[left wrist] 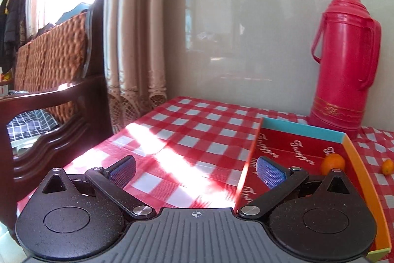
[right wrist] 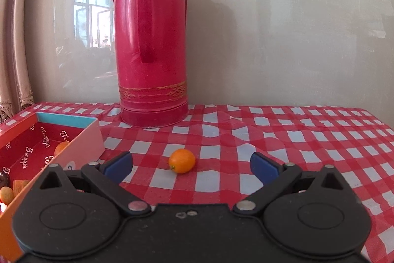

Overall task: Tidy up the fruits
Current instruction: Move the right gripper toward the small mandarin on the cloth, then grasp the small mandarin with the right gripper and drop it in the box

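We start at the left of the frames: the left tool (left wrist: 195,170) hangs spread and empty over the tabletop (left wrist: 187,130), straddling the box (left wrist: 354,157) wall, 1 orange (left wrist: 333,163) already inside. Centre of the right view, the right tool (right wrist: 190,165) is spread wide too, lined up on the loose kumquat (right wrist: 182,161). It lies on its side, long axis running left-right, stem end lower left. We judge the pick-up comes next: advance, close gently, carry it left into the box.
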Tool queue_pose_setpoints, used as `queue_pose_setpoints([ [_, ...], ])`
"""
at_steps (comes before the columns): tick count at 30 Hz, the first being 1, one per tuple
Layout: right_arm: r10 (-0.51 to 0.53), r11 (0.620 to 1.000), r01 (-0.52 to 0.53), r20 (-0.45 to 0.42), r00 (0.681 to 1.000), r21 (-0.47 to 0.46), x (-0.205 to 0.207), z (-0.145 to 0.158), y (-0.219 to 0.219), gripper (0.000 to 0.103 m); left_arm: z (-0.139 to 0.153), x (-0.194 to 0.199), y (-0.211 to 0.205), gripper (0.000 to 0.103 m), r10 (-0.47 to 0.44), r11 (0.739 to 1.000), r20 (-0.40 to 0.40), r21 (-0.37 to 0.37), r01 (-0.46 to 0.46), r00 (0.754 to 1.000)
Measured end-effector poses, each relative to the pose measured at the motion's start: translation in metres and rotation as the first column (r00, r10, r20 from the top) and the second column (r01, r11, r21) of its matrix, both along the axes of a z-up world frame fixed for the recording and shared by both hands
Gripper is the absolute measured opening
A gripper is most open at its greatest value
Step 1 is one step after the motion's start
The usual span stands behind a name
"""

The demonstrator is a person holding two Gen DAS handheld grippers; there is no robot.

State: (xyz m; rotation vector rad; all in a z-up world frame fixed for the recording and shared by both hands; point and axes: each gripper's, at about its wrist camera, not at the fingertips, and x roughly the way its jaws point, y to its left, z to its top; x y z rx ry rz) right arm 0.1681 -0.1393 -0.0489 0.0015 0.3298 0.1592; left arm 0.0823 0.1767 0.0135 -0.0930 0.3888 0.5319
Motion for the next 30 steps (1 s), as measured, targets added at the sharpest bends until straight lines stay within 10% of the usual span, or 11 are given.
queue_pose_setpoints([
  [20, -0.030, 0.999, 0.024, -0.196, 0.980, -0.032, 0.068, -0.017, 0.025, 0.053, -0.023, -0.013, 0.069, 0.103, 0.168, 0.983, -0.090, -0.053, -0.173, 0.982],
  [24, -0.031, 0.999, 0.027, -0.231, 0.972, -0.023, 0.075, -0.023, 0.023, 0.025, -0.023, -0.012, 0.066, 0.103, 0.156, 0.985, -0.097, -0.055, -0.162, 0.983],
  [30, -0.017, 1.000, 0.018, -0.199, 0.980, 0.001, 0.060, -0.015, 0.021, 0.025, -0.020, -0.014, 0.061, 0.103, 0.144, 0.987, -0.090, -0.058, -0.149, 0.986],
])
